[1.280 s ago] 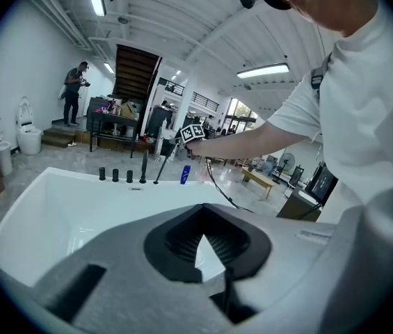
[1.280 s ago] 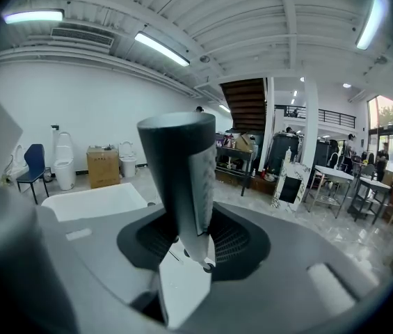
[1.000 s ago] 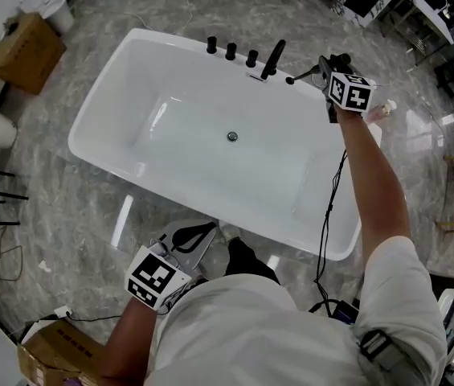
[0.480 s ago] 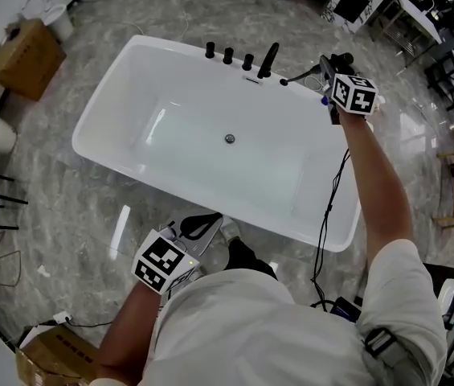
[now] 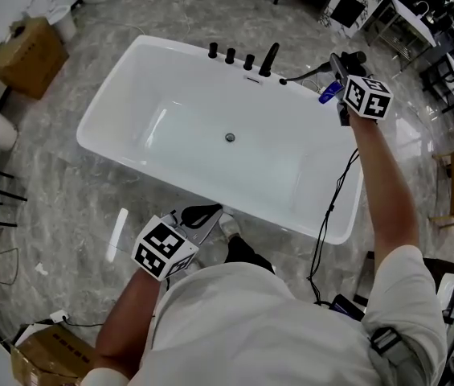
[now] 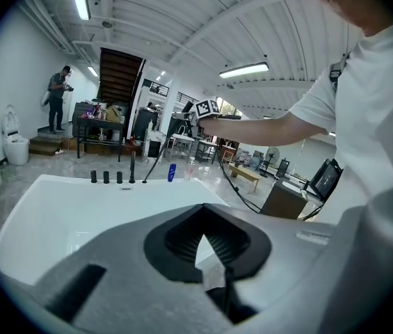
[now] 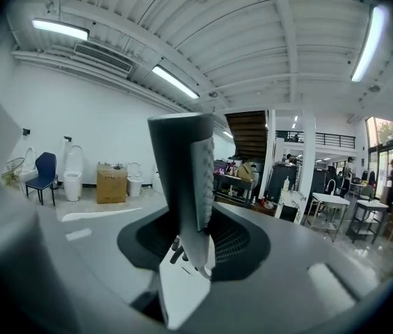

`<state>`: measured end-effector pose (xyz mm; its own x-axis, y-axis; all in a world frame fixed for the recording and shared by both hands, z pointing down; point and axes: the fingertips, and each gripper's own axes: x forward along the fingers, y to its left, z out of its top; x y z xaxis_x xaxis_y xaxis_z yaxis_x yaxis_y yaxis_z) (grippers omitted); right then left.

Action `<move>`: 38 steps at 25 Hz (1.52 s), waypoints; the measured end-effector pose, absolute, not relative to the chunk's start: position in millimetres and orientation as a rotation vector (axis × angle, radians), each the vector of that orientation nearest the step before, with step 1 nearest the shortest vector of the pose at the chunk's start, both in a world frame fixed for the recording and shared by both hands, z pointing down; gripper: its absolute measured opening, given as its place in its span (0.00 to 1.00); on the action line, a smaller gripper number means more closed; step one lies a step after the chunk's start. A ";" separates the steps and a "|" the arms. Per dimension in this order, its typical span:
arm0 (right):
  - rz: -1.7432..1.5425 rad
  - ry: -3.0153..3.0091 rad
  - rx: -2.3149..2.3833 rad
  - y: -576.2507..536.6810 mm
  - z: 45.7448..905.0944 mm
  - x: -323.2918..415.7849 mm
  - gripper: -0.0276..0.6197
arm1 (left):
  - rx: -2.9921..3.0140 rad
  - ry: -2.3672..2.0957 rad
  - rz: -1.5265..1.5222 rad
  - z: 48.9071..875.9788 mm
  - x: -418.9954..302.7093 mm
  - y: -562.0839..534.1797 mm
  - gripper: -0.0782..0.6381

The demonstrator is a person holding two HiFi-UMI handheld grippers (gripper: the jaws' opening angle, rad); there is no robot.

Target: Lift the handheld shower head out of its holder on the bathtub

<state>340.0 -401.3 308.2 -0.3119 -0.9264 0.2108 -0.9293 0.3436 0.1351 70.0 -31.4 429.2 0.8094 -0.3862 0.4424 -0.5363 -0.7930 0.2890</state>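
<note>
Fingers (image 7: 300, 256) of the right gripper (image 5: 341, 61) are clamping the handheld shower head (image 7: 186, 179) partway up its length. In the right gripper view its long axis is standing upright, the wide end is pointing up and the nozzle face is turning right. It is hanging above the bathtub (image 5: 114, 83) at the far right corner, beside the black spout (image 5: 269, 59), and its hose (image 5: 305, 74) is trailing back to the rim. The right arm is lying almost straight over the tub's right end. The left gripper (image 6: 222, 280) is sitting close to the body at the near rim, elbow bent, its fingers closed together on nothing.
</note>
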 end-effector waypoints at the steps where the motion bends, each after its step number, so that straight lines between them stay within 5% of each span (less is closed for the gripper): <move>1: 0.009 -2.366 1.669 -395.1 301.5 338.8 0.27 | 2.593 -0.693 0.509 427.9 69.1 -28.9 0.12; 38: -0.304 -2.459 1.686 -208.4 160.1 285.7 0.27 | 2.646 -0.715 0.444 418.7 12.6 56.9 0.12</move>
